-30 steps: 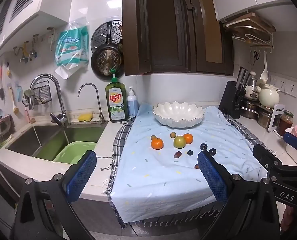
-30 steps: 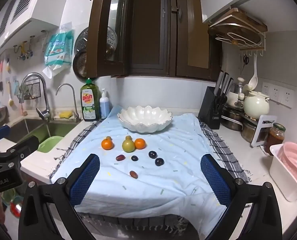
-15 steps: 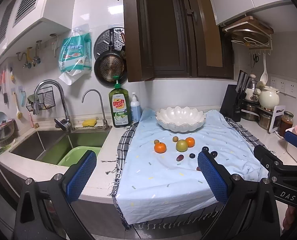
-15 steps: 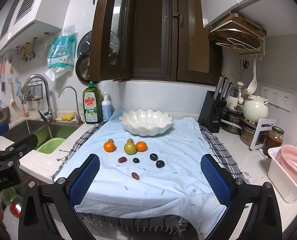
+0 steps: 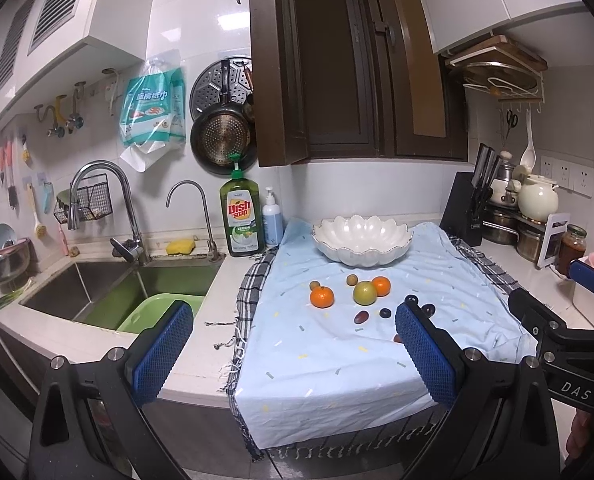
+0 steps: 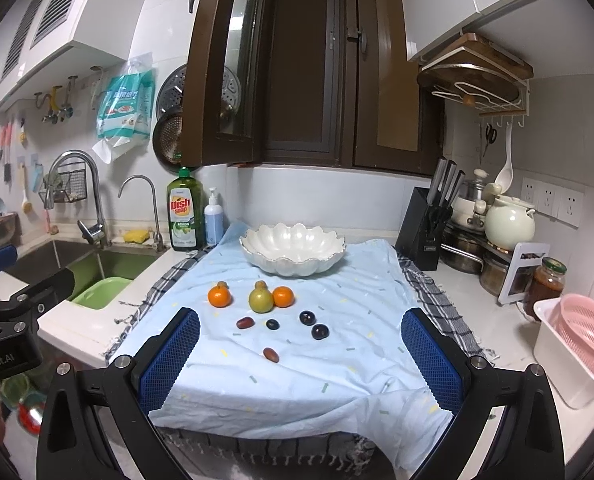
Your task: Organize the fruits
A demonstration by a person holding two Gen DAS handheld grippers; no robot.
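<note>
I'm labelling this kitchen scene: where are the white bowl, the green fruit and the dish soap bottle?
white bowl [image 6: 293, 266]: right wrist view, front outer wall.
green fruit [image 6: 261, 301]: right wrist view, middle of its skin.
dish soap bottle [image 5: 239, 216]: left wrist view, on its label.

Two oranges, a green fruit and dark grapes lie before an empty white bowl.
</note>
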